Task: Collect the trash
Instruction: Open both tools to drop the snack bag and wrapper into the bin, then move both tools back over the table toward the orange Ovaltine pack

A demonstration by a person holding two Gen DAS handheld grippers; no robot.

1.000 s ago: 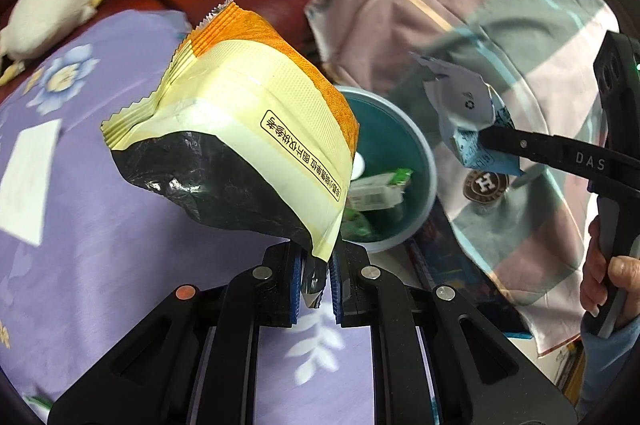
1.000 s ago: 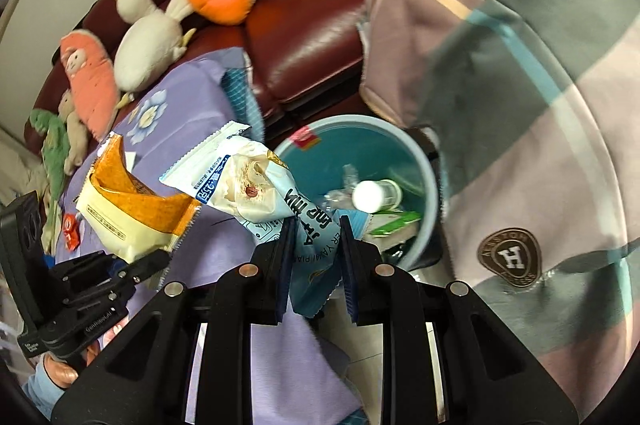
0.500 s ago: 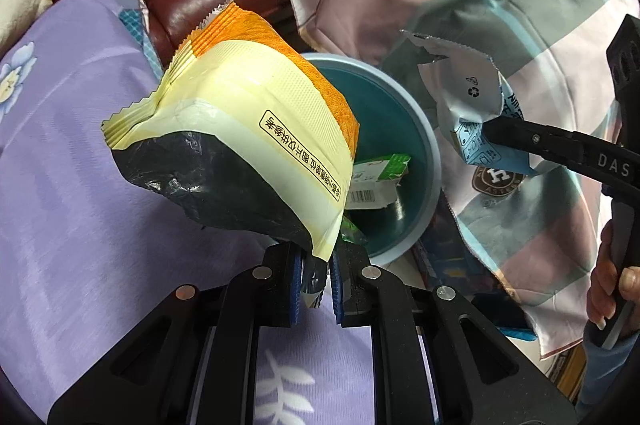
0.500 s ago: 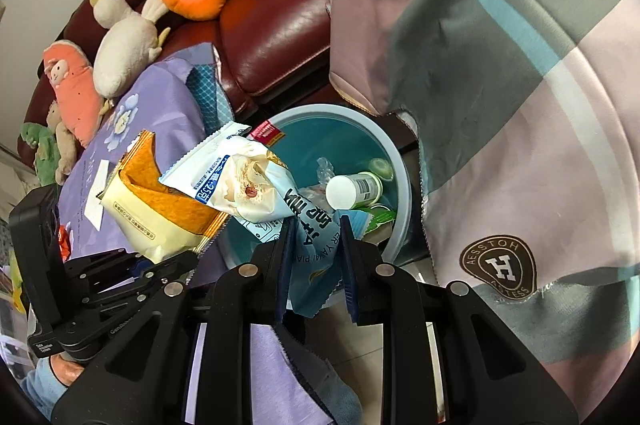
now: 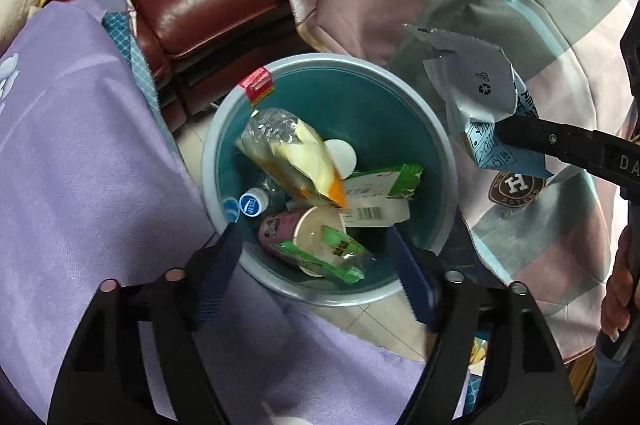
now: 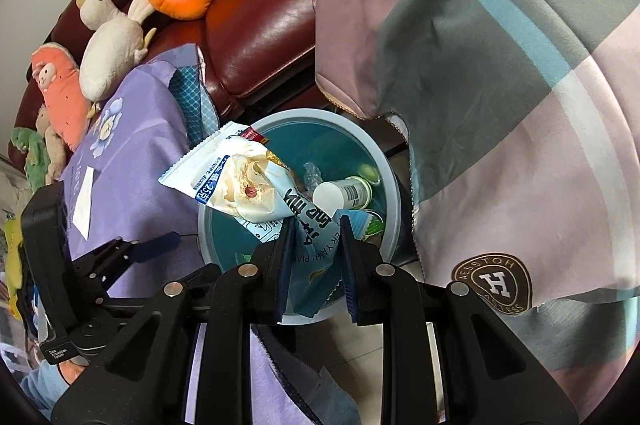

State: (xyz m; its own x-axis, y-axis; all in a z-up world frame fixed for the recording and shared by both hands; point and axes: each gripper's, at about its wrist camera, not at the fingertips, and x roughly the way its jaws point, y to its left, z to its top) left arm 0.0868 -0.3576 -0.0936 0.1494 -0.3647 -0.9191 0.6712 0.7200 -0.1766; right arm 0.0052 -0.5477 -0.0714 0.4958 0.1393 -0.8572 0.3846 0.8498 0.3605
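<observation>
Left fingers have just been opening with nothing between them; right fingers pinch a wrapper over the bin.

The left gripper (image 5: 316,261) stands spread above the bin (image 5: 448,161), the orange bag (image 5: 296,161) lying inside. The right gripper (image 6: 316,229) grips the blue wrapper (image 6: 256,185); it should release well within the rim, clear of the purple cloth (image 6: 132,161) and plaid blanket (image 6: 500,105).
</observation>
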